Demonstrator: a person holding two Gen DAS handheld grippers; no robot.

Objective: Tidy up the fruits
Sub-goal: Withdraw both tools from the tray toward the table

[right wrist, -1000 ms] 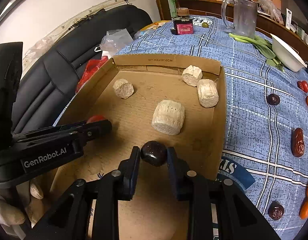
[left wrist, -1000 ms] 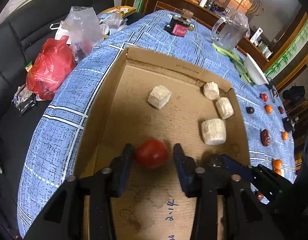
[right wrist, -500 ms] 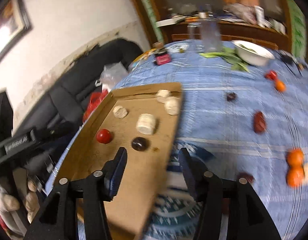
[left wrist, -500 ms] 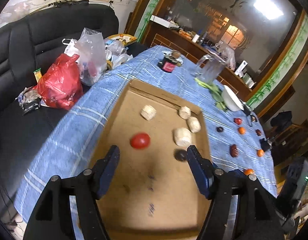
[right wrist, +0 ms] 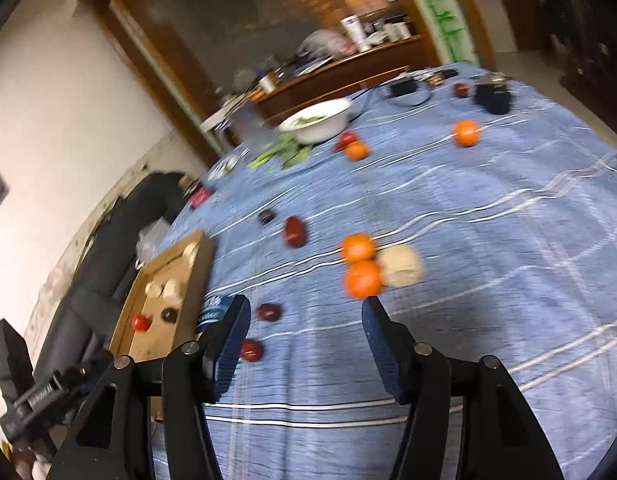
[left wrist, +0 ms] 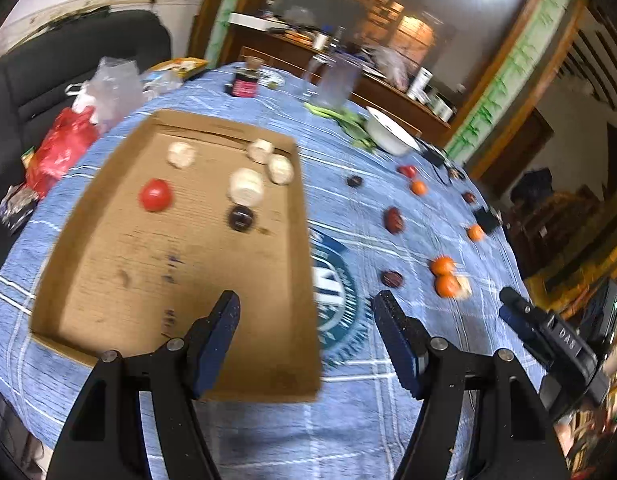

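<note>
A shallow cardboard box [left wrist: 108, 280] lies on the blue tablecloth. In it are a red tomato [left wrist: 155, 195], a dark round fruit [left wrist: 240, 218] and several pale lumps [left wrist: 246, 186]. My left gripper [left wrist: 306, 312] is open and empty, high above the box's near right corner. My right gripper [right wrist: 304, 320] is open and empty, above the cloth near two oranges [right wrist: 360, 266] and a pale lump [right wrist: 400, 266]. More oranges, dark fruits and red fruits lie loose on the cloth. The box also shows in the right wrist view [right wrist: 148, 320].
A white bowl [left wrist: 388, 136] with greens, a clear jug [left wrist: 334, 80] and a small jar [left wrist: 244, 84] stand at the table's far side. Red and clear plastic bags [left wrist: 64, 140] lie on a black sofa to the left. Dark gadgets [right wrist: 492, 94] sit far right.
Both grippers let go of their fruits in the box, opened wide and pulled up and back. The right gripper swung right over the loose fruits on the cloth.
</note>
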